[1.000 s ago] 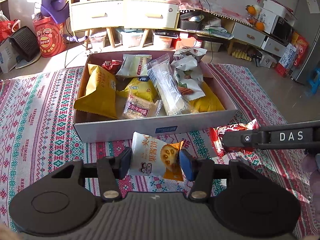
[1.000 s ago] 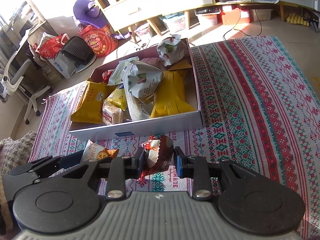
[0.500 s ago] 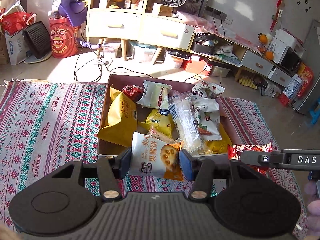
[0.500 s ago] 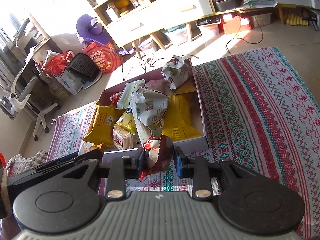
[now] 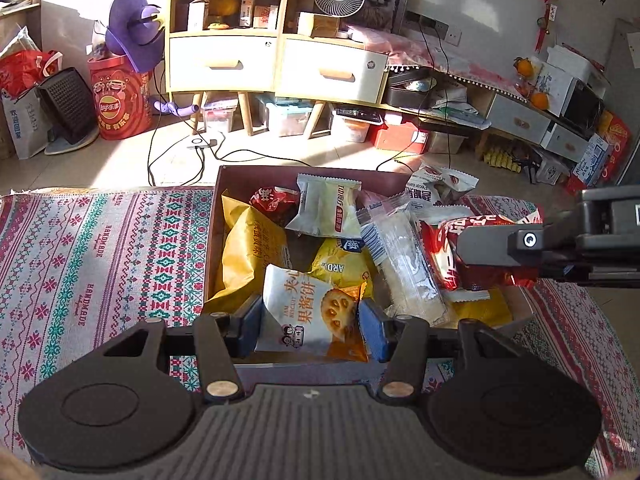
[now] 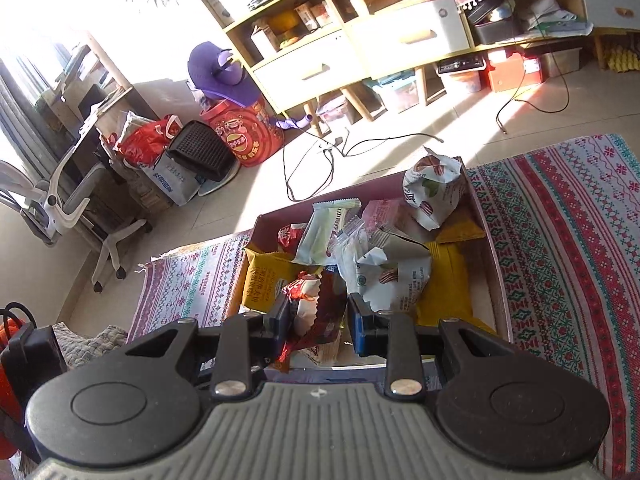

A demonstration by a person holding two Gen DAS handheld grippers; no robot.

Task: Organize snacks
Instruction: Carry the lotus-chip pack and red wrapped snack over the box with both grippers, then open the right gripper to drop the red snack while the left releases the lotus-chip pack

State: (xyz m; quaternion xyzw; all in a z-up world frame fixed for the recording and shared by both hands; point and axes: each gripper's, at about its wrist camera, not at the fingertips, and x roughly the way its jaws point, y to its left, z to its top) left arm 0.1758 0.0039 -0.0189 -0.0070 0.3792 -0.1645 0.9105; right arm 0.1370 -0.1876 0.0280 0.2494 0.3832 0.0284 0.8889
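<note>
A: Two grippers, one packet each. Left gripper: jaws partway closed, blue pads pressing the sides of a biscuit packet, white and orange, held upright over the near edge of the box.

B: And the right gripper?

A: Jaws drawn nearly together on a red packet; foil crumpled between the pads. Seen from the left wrist it hangs over the right side of the box, above the snacks there.

B: Handling, biscuit packet?

A: Likely light, air-filled, film slippery. Contents probably brittle, so a hard squeeze could crack them. Best taken across the flat body, as now, not by the crimped seam.

B: Red packet?

A: Soft, crinkly, small. It deforms under the pads; the grip looks secure, though the wrapper may slide if tugged.

B: Box contents?

A: Yellow bags at left, a pale wafer packet at the back, a clear sleeve across the middle, white nut packets at the far right corner. All loose and overlapping.

B: Surroundings?

A: Box sits on a patterned rug; beyond it, bare floor, cables and a shelf unit.

B: Stage?

A: Judged: both packets are over the box and ready to drop in.
</note>
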